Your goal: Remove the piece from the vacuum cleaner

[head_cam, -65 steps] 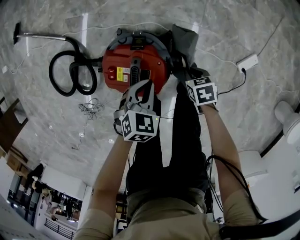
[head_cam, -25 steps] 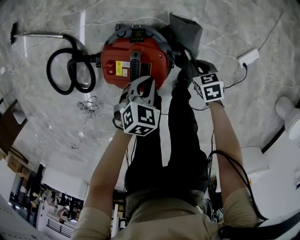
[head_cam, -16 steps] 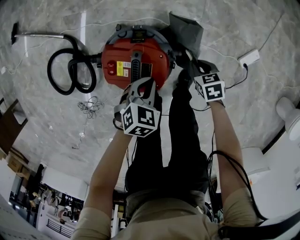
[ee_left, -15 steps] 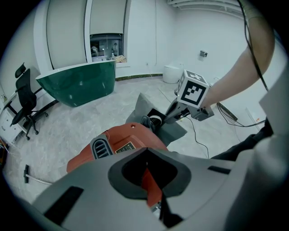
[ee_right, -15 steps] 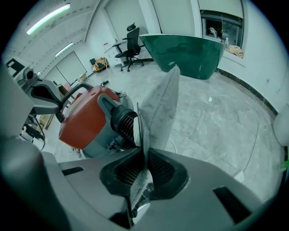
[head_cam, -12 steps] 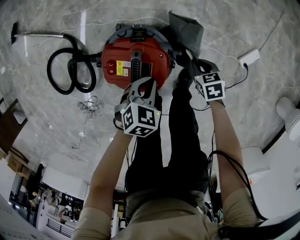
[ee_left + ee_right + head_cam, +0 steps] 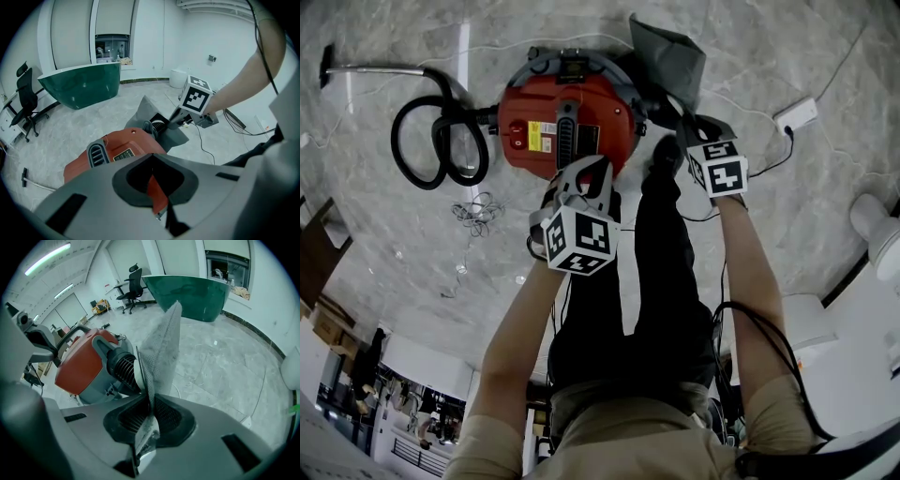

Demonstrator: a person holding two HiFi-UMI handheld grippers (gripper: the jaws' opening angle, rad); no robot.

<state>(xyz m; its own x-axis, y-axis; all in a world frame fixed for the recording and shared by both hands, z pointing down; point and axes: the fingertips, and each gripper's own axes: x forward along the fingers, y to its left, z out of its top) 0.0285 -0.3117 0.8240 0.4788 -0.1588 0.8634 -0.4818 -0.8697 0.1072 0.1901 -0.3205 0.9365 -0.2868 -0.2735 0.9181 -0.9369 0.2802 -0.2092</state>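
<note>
Left to right on the marble floor: coiled hose; red vacuum cleaner, its near rim apparently nipped by the closed jaws of the left gripper as a brace; grey fabric piece, still seated on the ribbed port; right gripper, jaws pinching that fabric. Step in hand: detachment. The next move probably calls for a steady pull off the port.

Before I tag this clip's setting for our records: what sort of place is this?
Probably an office lobby or showroom: a polished marble floor, a large green reception-style counter, and a black office chair.
</note>
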